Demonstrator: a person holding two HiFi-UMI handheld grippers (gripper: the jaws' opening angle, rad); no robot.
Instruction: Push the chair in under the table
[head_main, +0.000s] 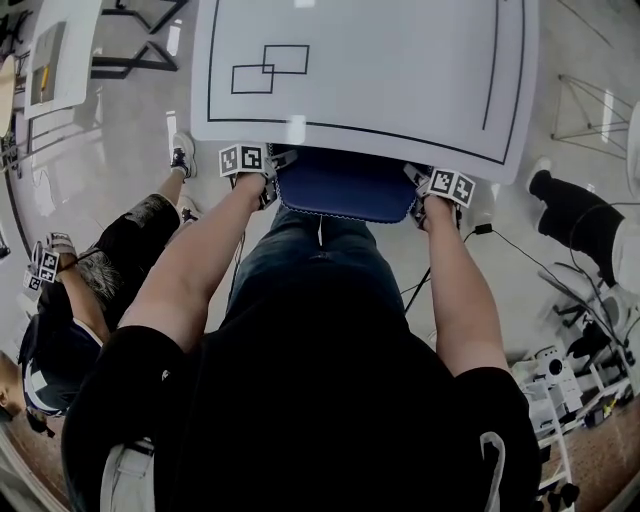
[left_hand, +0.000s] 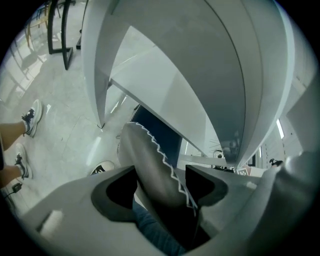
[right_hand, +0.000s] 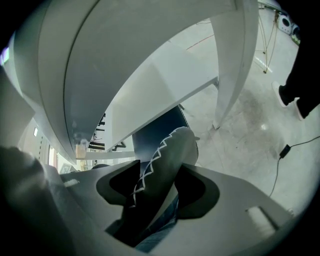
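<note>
Astride the two top corners of the blue chair back: left hand-held gripper at the left corner, right hand-held gripper at the right. Both with jaws apart, the white-stitched top edge of the back lying between them, dark gaps either side, no squeeze to be seen. Chair back close against the near edge of the white worktop, seat hidden beneath it. Just behind the back, the holder's jeans-clad legs. White worktop leg outside the left corner, apart from the chair; likewise at the right. Off to the left, another person's sneaker on the pale floor; off to the right, a black-trousered leg and a black cable.
</note>
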